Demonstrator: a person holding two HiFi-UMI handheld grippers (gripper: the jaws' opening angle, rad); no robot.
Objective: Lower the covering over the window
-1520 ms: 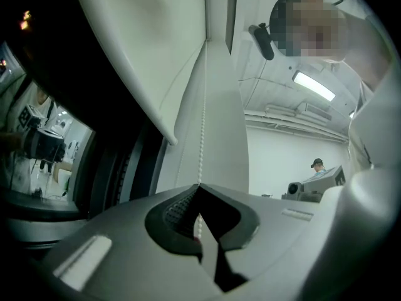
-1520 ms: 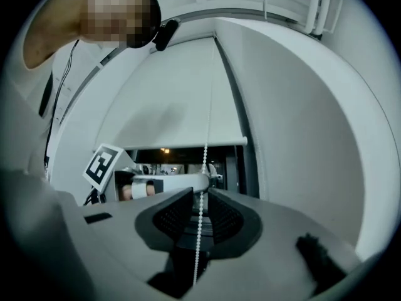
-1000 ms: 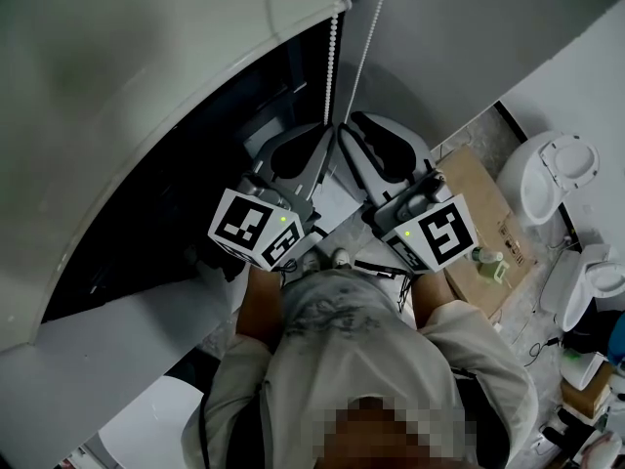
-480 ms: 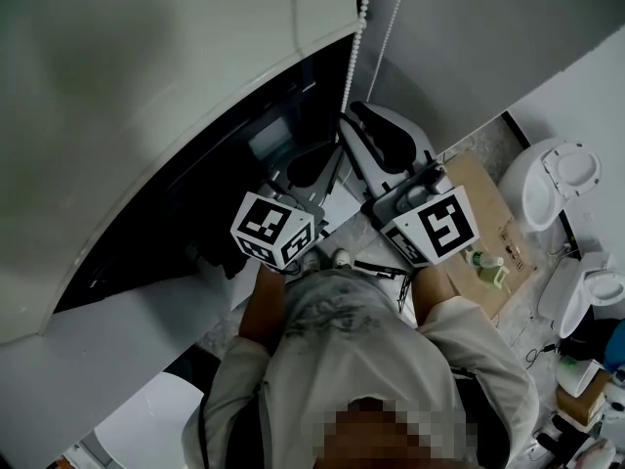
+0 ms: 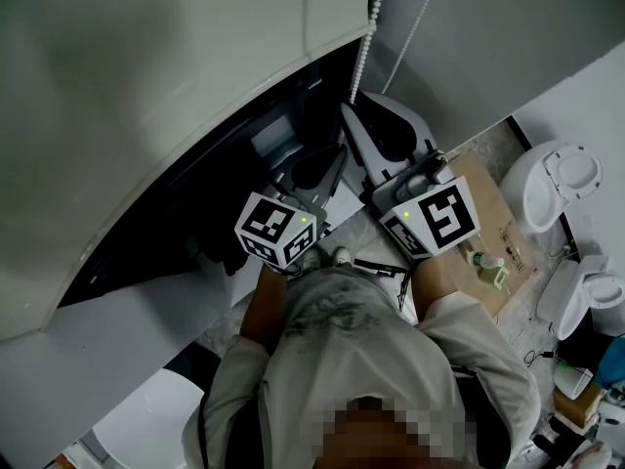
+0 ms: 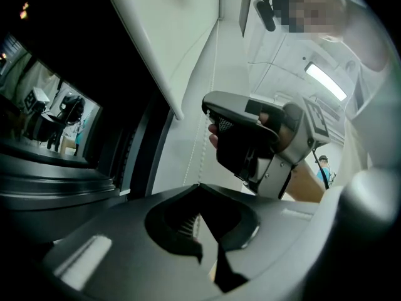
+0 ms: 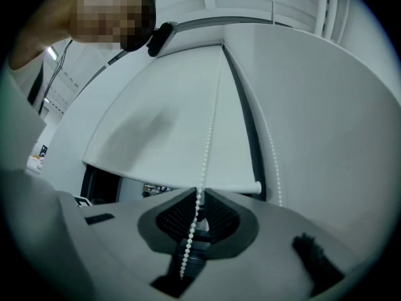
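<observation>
Pinching beaded cord, left gripper, smooth white blind

Left cube: black-and-white squares only, no words.
Right cube: squares too; one shape maybe looks like a 5.
Cardboard box: tiny print, too blurry to read.

I'm looking steeply down from the head; both gripper views are peering upward, close in, sharing the blind and cord.
</observation>
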